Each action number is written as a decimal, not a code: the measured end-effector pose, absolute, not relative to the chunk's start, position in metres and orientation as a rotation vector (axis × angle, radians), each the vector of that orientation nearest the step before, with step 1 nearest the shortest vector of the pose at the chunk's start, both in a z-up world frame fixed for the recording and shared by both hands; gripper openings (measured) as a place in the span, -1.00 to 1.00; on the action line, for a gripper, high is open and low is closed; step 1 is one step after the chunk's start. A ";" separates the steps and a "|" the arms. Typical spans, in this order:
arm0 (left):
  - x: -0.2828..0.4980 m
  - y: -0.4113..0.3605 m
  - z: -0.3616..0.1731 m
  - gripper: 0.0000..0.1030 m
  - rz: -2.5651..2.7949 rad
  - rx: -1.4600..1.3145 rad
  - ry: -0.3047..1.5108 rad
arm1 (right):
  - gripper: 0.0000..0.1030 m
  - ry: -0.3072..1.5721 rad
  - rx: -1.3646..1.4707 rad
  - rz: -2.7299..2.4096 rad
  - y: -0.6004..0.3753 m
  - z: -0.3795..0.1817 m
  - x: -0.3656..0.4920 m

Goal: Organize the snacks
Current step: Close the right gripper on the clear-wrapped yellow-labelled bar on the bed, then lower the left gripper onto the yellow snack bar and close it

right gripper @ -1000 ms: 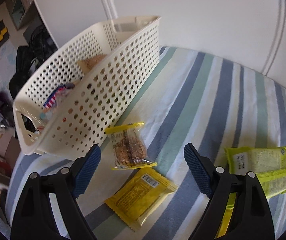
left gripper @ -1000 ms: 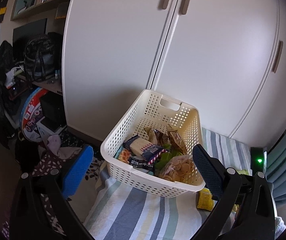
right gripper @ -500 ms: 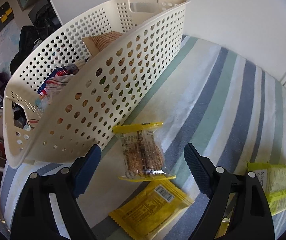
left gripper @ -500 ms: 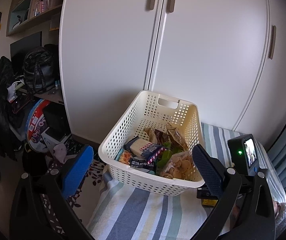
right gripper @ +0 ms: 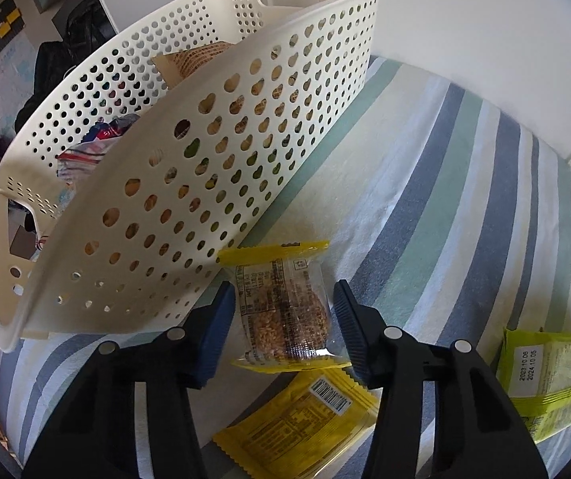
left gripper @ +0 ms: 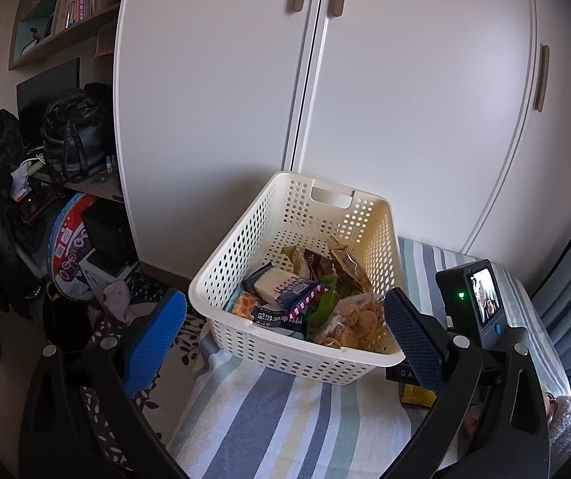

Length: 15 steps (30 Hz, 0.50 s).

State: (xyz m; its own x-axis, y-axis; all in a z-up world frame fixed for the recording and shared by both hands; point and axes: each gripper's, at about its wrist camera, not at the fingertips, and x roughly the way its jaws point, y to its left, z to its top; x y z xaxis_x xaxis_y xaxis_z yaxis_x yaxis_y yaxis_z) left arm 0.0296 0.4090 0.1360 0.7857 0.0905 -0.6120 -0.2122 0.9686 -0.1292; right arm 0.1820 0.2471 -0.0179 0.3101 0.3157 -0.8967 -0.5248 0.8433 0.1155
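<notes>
Left wrist view
Left gripper: fingers spread wide, holding nothing; it hangs above the near end of the basket.
Left finger pads: blue pad at left, dark pad at right.
Basket: white, perforated, standing on a striped blanket in front of the white wardrobe doors.
Basket contents: a bag of small round biscuits at the near right corner, a blue-and-white wrapped pack in the middle, brown wrappers toward the far end.
Right-hand unit: the other gripper's camera body shows at right with a green light on; a yellow wrapper edge lies below it on the blanket.
Room at left: a dark bag and shelves.

Right wrist view
Right gripper: fingers narrowed to either side of a clear snack pack, pads just beside its edges; contact cannot be confirmed.
Snack pack: clear wrapper with yellow ends, grain bar inside, lying on the blanket just beside the basket's long wall.
Yellow packet: flat on the blanket, partly under the near end of the snack pack, barcode face up.
Green-yellow packet: at right, well apart from the basket, date print showing.
</notes>
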 end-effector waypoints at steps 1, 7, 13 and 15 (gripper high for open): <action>0.030 0.409 0.136 0.96 0.163 -0.194 0.649 | 0.00 1.125 -0.218 0.559 0.247 -0.018 0.183; 0.029 0.403 0.135 0.96 0.151 -0.179 0.656 | -0.25 1.121 -0.180 0.529 0.242 -0.019 0.184; 0.032 0.389 0.129 0.96 0.121 -0.157 0.680 | -0.26 1.081 -0.081 0.504 0.204 -0.008 0.184; 0.034 0.383 0.126 0.96 0.102 -0.151 0.690 | -0.26 1.062 -0.056 0.499 0.187 -0.001 0.178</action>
